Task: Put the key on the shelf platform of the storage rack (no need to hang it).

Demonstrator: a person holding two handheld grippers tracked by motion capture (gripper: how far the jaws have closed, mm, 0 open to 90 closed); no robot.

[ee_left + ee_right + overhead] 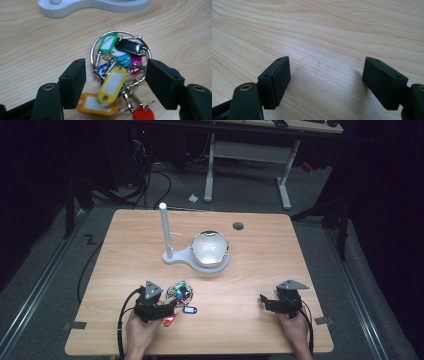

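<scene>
1. Left gripper [116, 80], jaws apart, straddles a key-tag bunch [120, 65] lying on the wooden table [260, 270], at the white stand's [192, 255] six o'clock.
2. Right gripper [325, 82], jaws apart, holds nothing.

your high view sits above your own edge of the desk [250, 250], looking forward and down, far enough off to take in the whole top and the floor beyond it. your left gripper view rides low and close, facing along its own fingers [75, 82] toward the bunch of key tags [120, 67] and the white stand base [82, 7] behind; the high view shares both of these. your right gripper view hangs just over bare wood, its fingers [278, 80] framing nearby grain.
</scene>
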